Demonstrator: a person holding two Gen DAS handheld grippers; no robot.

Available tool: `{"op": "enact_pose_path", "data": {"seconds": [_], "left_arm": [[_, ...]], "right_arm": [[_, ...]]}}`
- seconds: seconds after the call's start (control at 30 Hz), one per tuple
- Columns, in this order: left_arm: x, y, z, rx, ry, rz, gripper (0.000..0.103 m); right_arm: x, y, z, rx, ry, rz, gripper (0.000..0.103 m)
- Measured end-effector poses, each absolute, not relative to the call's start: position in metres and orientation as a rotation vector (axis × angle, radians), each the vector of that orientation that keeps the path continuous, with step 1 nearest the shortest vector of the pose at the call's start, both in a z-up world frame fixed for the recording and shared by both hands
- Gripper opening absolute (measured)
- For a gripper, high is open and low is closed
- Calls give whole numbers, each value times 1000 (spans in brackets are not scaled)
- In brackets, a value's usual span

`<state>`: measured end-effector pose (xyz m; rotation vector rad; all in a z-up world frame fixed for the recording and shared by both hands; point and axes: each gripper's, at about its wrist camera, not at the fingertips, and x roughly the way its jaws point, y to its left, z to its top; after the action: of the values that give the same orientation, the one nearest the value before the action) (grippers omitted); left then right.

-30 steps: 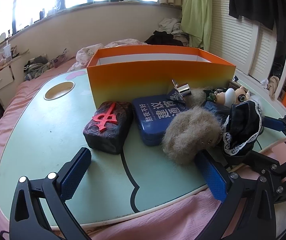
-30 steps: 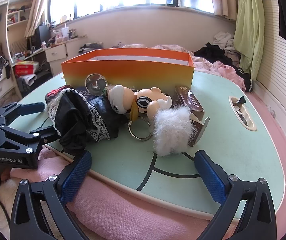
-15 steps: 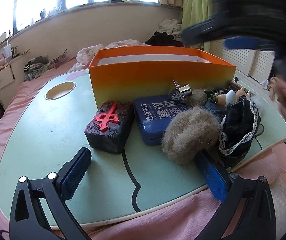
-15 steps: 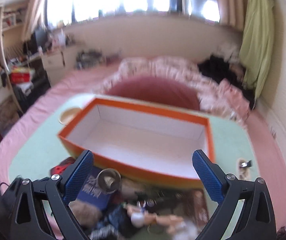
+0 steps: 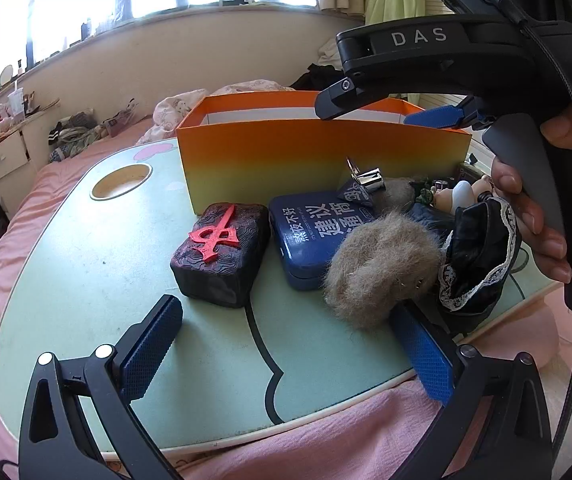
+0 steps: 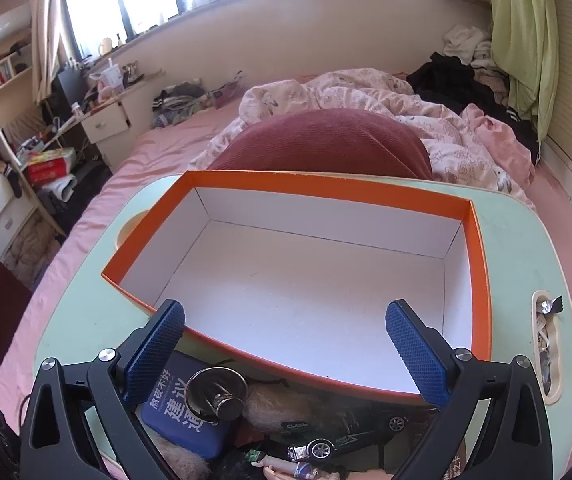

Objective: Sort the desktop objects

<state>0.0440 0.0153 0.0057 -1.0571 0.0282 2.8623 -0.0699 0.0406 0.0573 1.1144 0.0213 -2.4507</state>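
My right tool [image 6: 284, 350] hangs above the near wall of the orange box [image 6: 480, 276], its jaws spread wide with nothing between them. My left tool [image 5: 286, 344] is just as wide and empty, low over the worktop [image 5: 70, 280] on the near side of the box.

The box is bare inside, so as I judge it nothing has been sorted yet and the step in hand is choosing a first piece. To do it well I would start with something firm and free-standing, come down square over it, close across its narrow sides and lift straight up before carrying it over the box wall. The furry pieces and the lace-trimmed black cloth [image 5: 482, 256] are soft and tangled together, so pulling one may drag its neighbours.

Everything to sort lies on the near side of the box, between it and me. The dark block with the red character [image 5: 220, 254] stands just in front of the box's left end, straight ahead of my left tool and apart from the rest. The blue tin [image 5: 314, 232] sits beside that block, touching the tan fur ball [image 5: 382, 268]. Under my right tool, against the box's near wall, are the tin, a shiny metal funnel [image 6: 216, 394] resting on it, and a black toy car [image 6: 350, 426].
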Motion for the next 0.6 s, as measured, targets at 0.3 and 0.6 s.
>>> {"op": "enact_pose_path", "data": {"seconds": [0.3, 0.6], "left_arm": [[44, 15, 6, -1056, 28, 2863, 103], [45, 17, 7, -1056, 29, 2863, 103]], "right_arm": [[-69, 43, 57, 1112, -4, -2438, 99], [37, 90, 82, 817, -55, -2451, 99]]}}
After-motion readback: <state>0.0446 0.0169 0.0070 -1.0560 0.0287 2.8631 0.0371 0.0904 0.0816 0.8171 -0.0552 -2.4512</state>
